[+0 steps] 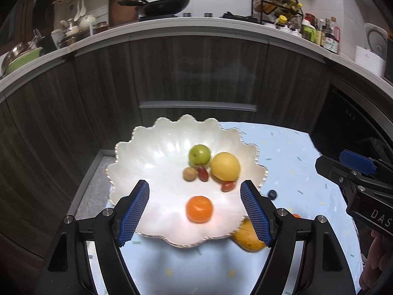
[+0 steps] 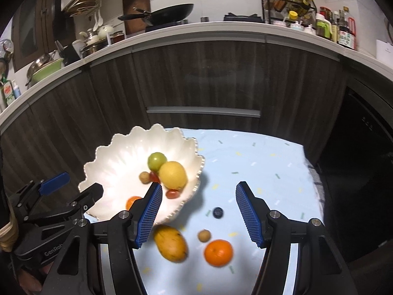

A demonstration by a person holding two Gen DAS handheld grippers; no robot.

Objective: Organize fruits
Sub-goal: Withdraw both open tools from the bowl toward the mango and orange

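A white scalloped bowl on the light blue cloth holds a green apple, a lemon, a walnut, two red cherry tomatoes and an orange. My left gripper is open and empty above the bowl's near side. My right gripper is open and empty over the cloth. On the cloth lie a mango, a second orange, a small brown fruit and a blueberry.
The cloth-covered table stands in front of dark wood cabinets. A counter above carries a wok, pots and bottles. The table's right edge drops off beside a dark appliance.
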